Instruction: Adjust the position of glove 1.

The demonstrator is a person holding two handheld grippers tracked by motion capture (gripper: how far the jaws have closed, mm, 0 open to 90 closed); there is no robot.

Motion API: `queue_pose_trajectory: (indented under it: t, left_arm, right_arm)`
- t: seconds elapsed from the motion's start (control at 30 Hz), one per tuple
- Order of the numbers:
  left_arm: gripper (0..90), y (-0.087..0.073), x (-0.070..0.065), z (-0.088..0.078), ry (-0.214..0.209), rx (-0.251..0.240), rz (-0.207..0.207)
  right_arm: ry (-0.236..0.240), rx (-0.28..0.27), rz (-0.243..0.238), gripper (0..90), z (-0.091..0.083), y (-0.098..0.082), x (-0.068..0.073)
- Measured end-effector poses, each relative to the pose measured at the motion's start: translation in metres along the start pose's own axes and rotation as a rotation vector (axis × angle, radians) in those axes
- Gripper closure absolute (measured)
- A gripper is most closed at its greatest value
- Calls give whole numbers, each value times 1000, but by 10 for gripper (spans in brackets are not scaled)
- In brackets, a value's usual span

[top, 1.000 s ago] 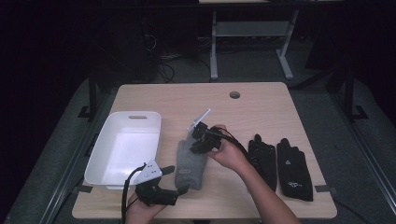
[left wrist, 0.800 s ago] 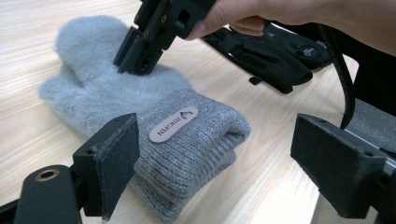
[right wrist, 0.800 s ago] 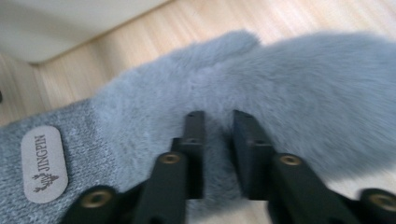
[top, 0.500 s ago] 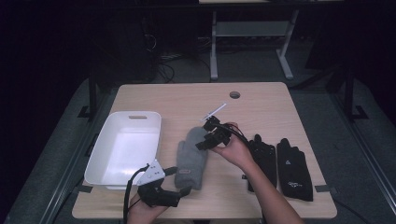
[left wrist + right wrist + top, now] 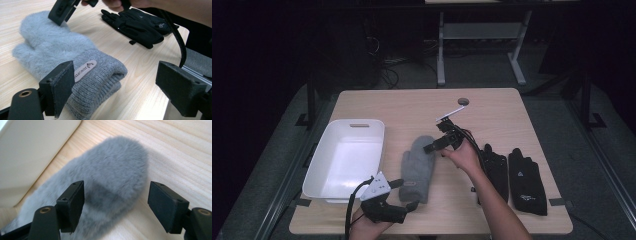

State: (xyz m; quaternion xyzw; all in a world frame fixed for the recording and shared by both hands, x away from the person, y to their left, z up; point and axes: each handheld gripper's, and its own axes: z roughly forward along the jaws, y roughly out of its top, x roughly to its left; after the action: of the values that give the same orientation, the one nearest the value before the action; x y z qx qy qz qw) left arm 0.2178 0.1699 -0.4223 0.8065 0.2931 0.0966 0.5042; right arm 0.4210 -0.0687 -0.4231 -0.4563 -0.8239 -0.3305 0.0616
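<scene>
Two sets of fingers stand released over one fluffy grey knitted mitten [image 5: 417,168] lying flat on the wooden table [image 5: 412,107]: the right gripper [image 5: 116,202], just opened, above its tip, the left gripper [image 5: 117,92] at its cuff.

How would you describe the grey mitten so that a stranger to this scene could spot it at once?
Start at the wooden table and find the white tub on its left side. Just right of the tub lies the grey mitten, flat, cuff toward the person. Unlike the two thin black gloves farther right, it is fluffy, pale grey and fingerless, with a small label on its knitted cuff.
</scene>
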Motion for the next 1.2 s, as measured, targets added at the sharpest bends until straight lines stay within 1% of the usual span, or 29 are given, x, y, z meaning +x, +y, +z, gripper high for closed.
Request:
queue_pose_trajectory:
  t: [0.03,0.07,0.1,0.17,0.27,0.33,0.43,0.53,0.57,0.6,0.67,0.7,0.73,0.77,0.83,0.93,0.97,1.03,1.1,1.2]
  left_arm:
    - [153,0,-1,0,0,4,4]
    - [153,0,-1,0,0,4,11]
    - [153,0,-1,0,-1,3,7]
    - [153,0,-1,0,-1,2,5]
    - [153,1,-2,1,-4,4,1]
    - [153,1,-2,1,-5,3,-1]
    - [153,1,-2,1,-7,6,-4]
    - [153,1,-2,1,-6,8,-2]
    - [153,1,-2,1,-6,9,-3]
    - [153,1,-2,1,-7,9,-3]
    - [153,2,-2,1,-7,10,-4]
    - [153,1,-2,1,-6,8,-6]
    - [153,1,-2,1,-6,8,-6]
    - [153,2,-1,1,-7,6,-9]
    - [153,2,0,1,-12,10,-20]
    - [154,2,1,1,-16,11,-31]
    - [155,3,2,0,-22,11,-49]
    - [154,4,3,-1,-31,4,-71]
    - [154,6,3,-2,-27,4,-78]
    - [155,11,1,-2,-18,0,-82]
  right_arm:
    - [-17,11,22,292,6,0,-3]
    - [-19,19,34,292,9,0,-4]
    - [-14,27,47,293,13,0,-6]
    - [-19,34,64,311,17,-1,-7]
    - [-27,56,79,327,23,-2,-7]
    - [-29,51,73,339,25,-2,-7]
    - [-24,49,81,393,28,-5,-7]
    - [-3,33,84,446,31,-7,-9]
    - [7,33,94,474,31,-7,-9]
    - [29,30,100,514,31,-8,-10]
    - [58,26,107,574,31,-9,-11]
    - [65,28,108,604,30,-9,-11]
    - [65,28,108,604,30,-9,-11]
    - [66,27,99,664,29,-8,-10]
    - [69,21,92,703,28,-8,-9]
    - [75,10,89,723,27,-9,-9]
    - [84,-4,87,741,25,-9,-8]
    - [86,-14,78,748,21,-9,-7]
    - [97,-30,78,756,16,-10,-7]
    - [108,-55,60,763,5,-13,-6]
